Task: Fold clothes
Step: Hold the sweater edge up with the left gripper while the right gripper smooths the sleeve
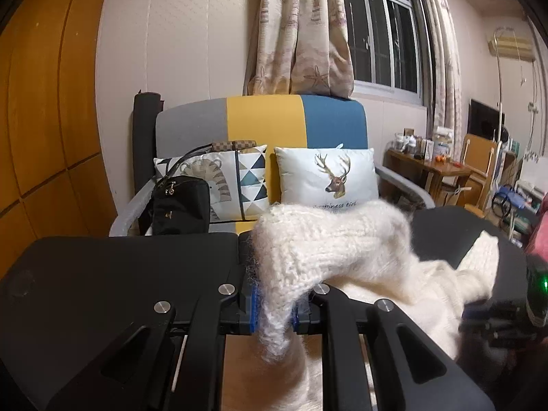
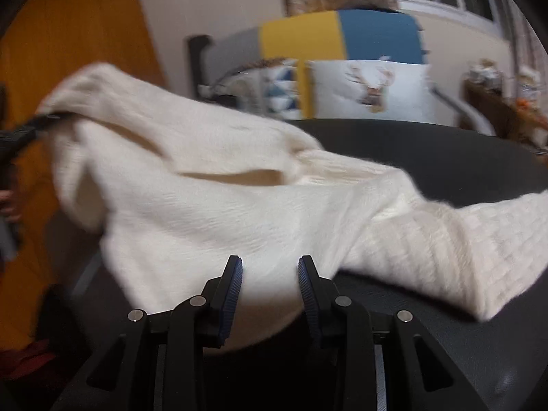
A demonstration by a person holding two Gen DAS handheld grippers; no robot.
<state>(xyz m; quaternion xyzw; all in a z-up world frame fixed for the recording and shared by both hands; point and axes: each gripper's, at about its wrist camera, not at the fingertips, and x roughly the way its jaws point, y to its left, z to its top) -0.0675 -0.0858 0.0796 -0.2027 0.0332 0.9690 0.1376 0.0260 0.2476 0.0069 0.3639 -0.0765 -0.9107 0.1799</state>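
While my left gripper [image 1: 274, 311] looks at the sofa [image 1: 263, 120], its jaws are clamped on a fold of the white sweater [image 1: 325, 250]; a fuzzy tuft hangs below the blue pads [image 1: 252, 311]. Rest of the sweater drapes right, over the black table [image 1: 120, 260], toward my right gripper [image 1: 507, 311] at the frame edge, blurred there. Behind: black bag [image 1: 181, 205], tiger pillow [image 1: 233, 181], deer pillow [image 1: 328, 178], curtain [image 1: 298, 30], window [image 1: 380, 30].

From the right wrist, blurry frame. My right gripper [image 2: 270, 287] is open, jaws well apart, holding nothing. Sweater [image 2: 212, 205] lies just ahead of the fingertips [image 2: 234, 267], its hem between them but not pinched. Left end of the sweater is lifted off the table [image 2: 445, 157] by the left gripper [image 2: 37, 123], seen dark at far left. A sleeve stretches right across the table. Sofa [image 2: 342, 34] and deer pillow [image 2: 370, 89] sit behind.
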